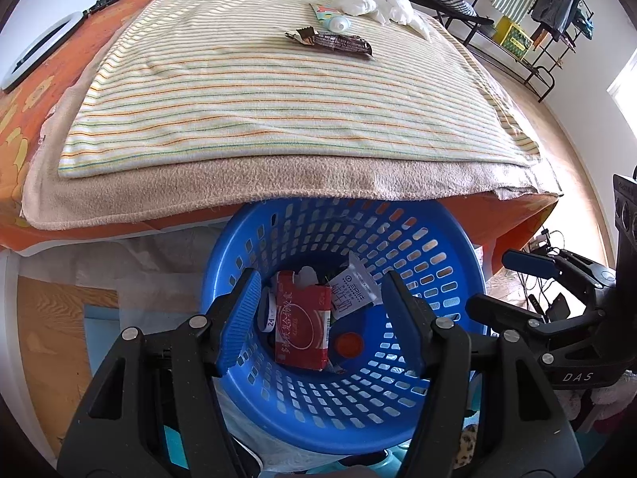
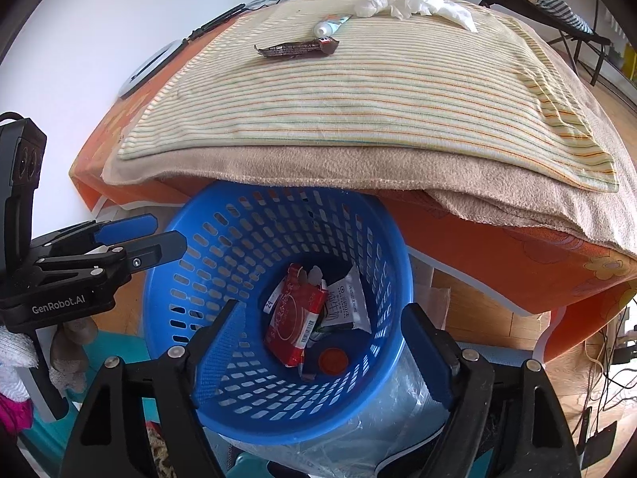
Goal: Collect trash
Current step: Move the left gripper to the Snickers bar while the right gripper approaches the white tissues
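open left tongs (image 1: 320,316), red carton (image 1: 303,328) lengthwise

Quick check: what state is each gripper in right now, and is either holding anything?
Left gripper: open, empty, above the blue basket.
Right gripper: open, empty, above the same basket.

The room is bright with soft daylight, which seems to come from a window (image 1: 625,91) at the far right. The white wall (image 2: 79,40) is almost washed out. Under the striped blanket (image 1: 278,91) lies a mild shadow over the blue basket (image 1: 458,247). Both pictures are sharp in the middle, but strongly bent at the edges, with dark round corners.
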`<move>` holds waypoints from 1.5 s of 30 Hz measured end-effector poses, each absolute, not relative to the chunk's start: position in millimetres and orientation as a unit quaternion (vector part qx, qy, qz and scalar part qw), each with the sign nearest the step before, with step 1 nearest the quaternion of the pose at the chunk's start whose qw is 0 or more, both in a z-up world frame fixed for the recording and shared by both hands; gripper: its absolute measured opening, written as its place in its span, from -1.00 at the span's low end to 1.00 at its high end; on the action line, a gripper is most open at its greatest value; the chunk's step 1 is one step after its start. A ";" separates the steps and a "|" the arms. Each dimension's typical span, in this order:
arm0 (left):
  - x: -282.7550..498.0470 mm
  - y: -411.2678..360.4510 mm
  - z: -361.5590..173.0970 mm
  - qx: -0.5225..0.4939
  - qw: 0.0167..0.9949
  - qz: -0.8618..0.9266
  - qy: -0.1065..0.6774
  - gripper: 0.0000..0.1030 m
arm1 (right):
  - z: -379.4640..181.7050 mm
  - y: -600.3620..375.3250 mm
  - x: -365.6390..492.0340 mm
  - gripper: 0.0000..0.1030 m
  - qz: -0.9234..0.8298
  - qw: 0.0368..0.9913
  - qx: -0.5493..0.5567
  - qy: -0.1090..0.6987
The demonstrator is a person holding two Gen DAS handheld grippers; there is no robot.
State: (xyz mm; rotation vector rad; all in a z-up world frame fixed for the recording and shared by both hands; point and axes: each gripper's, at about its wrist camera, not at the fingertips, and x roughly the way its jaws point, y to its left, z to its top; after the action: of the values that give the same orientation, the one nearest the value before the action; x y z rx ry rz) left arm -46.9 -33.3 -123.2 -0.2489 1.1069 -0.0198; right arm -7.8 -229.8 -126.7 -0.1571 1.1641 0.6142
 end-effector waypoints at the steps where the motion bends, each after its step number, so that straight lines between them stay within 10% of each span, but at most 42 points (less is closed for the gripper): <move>1: -46.5 -33.4 -122.1 -0.118 0.844 -0.010 0.523 0.26 | -126.1 -229.4 -7.5 0.64 0.284 0.789 -0.075 0.539; 45: 98.6 -14.6 -55.3 -0.071 0.863 -0.086 0.493 0.28 | -45.8 -233.7 115.4 0.68 0.277 0.829 0.015 0.485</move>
State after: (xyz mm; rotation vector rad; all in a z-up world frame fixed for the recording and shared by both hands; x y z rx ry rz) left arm 98.6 -14.6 -55.3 -0.1481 1.0342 -0.1801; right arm 115.4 -233.7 -45.8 0.0321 1.0294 0.5887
